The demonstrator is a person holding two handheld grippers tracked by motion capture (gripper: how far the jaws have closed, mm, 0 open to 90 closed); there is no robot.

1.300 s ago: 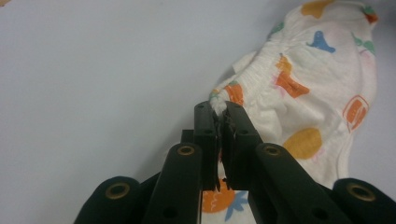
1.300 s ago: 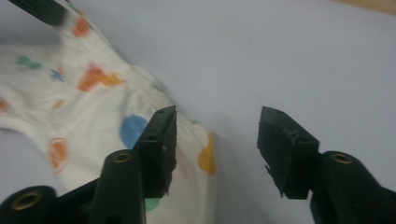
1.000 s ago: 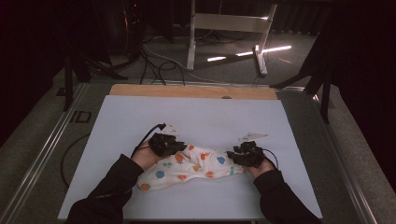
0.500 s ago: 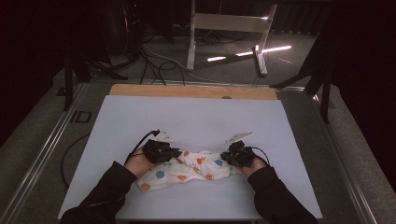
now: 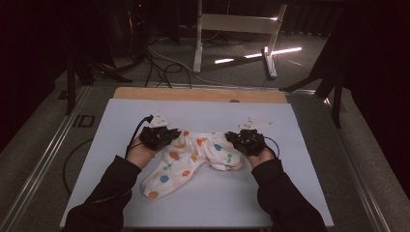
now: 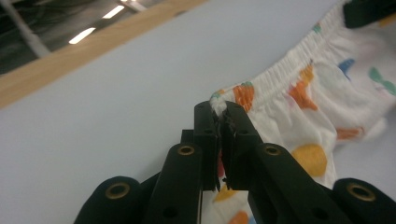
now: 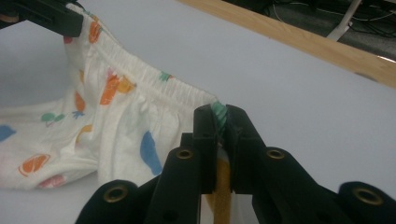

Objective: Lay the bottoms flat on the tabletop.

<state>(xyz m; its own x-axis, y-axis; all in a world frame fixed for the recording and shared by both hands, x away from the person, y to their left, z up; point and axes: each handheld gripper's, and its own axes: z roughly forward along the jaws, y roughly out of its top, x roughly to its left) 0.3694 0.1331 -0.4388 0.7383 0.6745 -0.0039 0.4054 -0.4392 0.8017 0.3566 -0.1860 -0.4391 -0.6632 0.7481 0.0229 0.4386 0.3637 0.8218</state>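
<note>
Small white pants [image 5: 193,162] with a coloured fruit print, spread across the middle of the pale blue counter [image 5: 300,193], closer to the near edge than to the far wooden edge [image 5: 198,94]. Elastic waistband [image 5: 205,136] stretched taut between the two grippers, facing the far edge. One leg trailing toward the near-left corner, its cuff resting flat on the counter; the other leg bunched up just under the right hand.

Left gripper [image 5: 170,137] clamped on the left end of the waistband; seen in the left gripper view [image 6: 220,116] with both black jaws pressed nearly together and a pinch of white gathered cloth poking out between the tips. Waistband [image 6: 280,79] running away from there toward the upper right of that view, orange and green prints beside it.

Right gripper [image 5: 237,138] clamped on the right end of the waistband, jaws having just been closing; seen in the right gripper view [image 7: 220,119] with a fold of green-printed cloth squeezed between the tips and more cloth hanging down between the jaws. Waistband [image 7: 154,84] leading off to the upper left there, to the other gripper [image 7: 46,16] at the corner of that view.

Dark sleeves [image 5: 106,198] entering over the near edge.
</note>
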